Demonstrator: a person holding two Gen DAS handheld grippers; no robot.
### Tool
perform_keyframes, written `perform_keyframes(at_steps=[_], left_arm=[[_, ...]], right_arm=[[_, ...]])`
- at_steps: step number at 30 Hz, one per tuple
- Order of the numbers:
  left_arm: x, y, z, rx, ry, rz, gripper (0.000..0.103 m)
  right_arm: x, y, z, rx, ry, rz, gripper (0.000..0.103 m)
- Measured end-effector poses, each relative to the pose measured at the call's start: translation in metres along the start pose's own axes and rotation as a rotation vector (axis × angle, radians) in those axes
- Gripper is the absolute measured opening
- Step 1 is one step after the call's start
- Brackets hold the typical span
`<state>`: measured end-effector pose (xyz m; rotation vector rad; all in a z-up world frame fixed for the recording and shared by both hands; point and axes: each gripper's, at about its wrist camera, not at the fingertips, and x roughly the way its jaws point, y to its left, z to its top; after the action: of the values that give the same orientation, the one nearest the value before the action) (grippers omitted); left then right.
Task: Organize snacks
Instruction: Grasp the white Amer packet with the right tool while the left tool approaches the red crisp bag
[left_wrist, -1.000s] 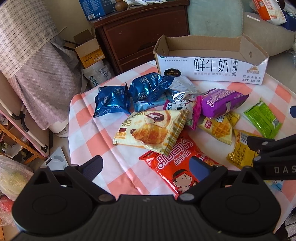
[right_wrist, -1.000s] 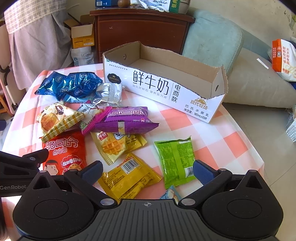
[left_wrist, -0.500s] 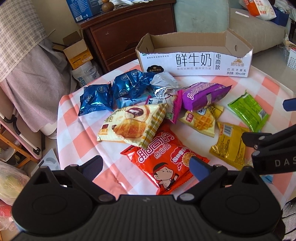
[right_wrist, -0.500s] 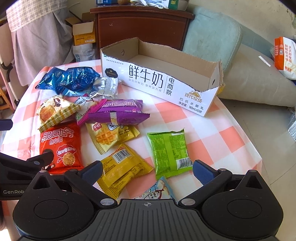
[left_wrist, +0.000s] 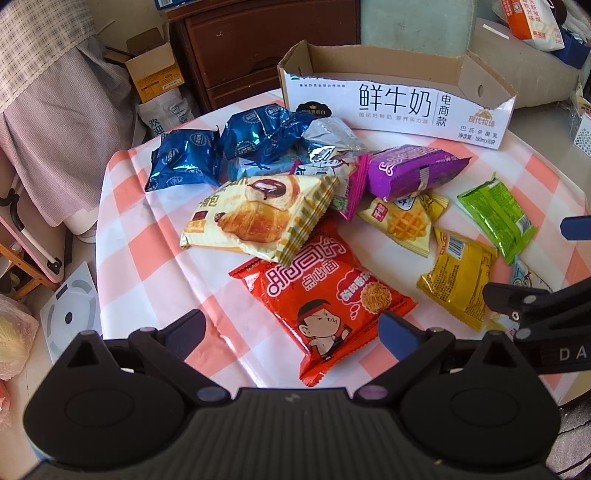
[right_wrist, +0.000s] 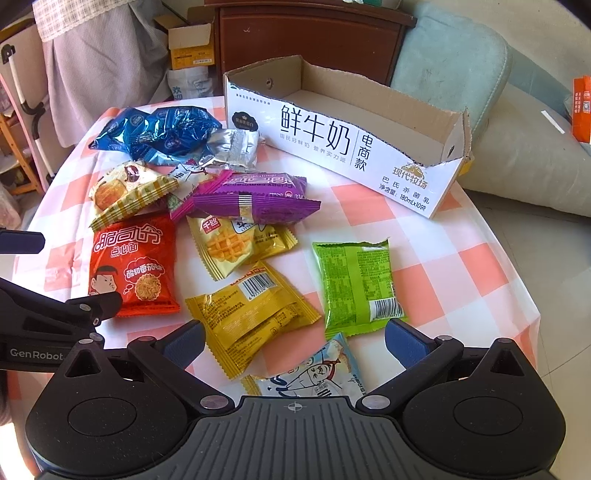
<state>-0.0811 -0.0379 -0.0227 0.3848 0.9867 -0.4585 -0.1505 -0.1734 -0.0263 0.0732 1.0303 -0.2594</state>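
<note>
Several snack packets lie on a pink-and-white checked table (left_wrist: 125, 258). An open, empty milk carton box (left_wrist: 399, 103) stands at the far edge; it also shows in the right wrist view (right_wrist: 332, 136). My left gripper (left_wrist: 291, 328) is open and empty over the near edge, above a red noodle packet (left_wrist: 321, 299). My right gripper (right_wrist: 293, 339) is open and empty above a yellow packet (right_wrist: 251, 314), a green packet (right_wrist: 356, 286) and a pale blue packet (right_wrist: 314, 376). A croissant packet (left_wrist: 262, 218), a purple packet (left_wrist: 413, 170) and blue foil packets (left_wrist: 229, 147) lie farther back.
A dark wooden cabinet (left_wrist: 266, 48) and cardboard boxes (left_wrist: 155, 74) stand behind the table. A pale cushioned seat (right_wrist: 517, 122) is at the far right. A white scale (left_wrist: 70, 314) lies on the floor at the left.
Both grippers have pulled back and risen a little, so more of the table's near side and the pale blue packet show. The packets have not moved.
</note>
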Motion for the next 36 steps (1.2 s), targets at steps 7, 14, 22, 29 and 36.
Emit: perform_keyframes(at_steps=[7,14,22,29,36], left_arm=[[0.005,0.002,0.003,-0.027,0.006,0.004,0.099],[0.015,0.008,0.004,-0.096,0.044,-0.022,0.099],[0.018,0.008,0.009,-0.137,0.041,-0.028,0.099],[0.027,0.01,0.014,-0.193,0.055,-0.046,0.099],[0.037,0.001,0.018,-0.177,0.047,-0.006,0.099]], right_arm=[[-0.002,-0.014,-0.002,0.051,-0.009,-0.007,0.103],[-0.004,-0.053,-0.005,0.202,0.003,-0.012,0.103],[0.003,-0.074,-0.015,0.273,0.033,0.0,0.103],[0.009,-0.072,-0.026,0.255,0.105,0.037,0.102],[0.018,-0.073,-0.031,0.283,0.18,0.038,0.102]])
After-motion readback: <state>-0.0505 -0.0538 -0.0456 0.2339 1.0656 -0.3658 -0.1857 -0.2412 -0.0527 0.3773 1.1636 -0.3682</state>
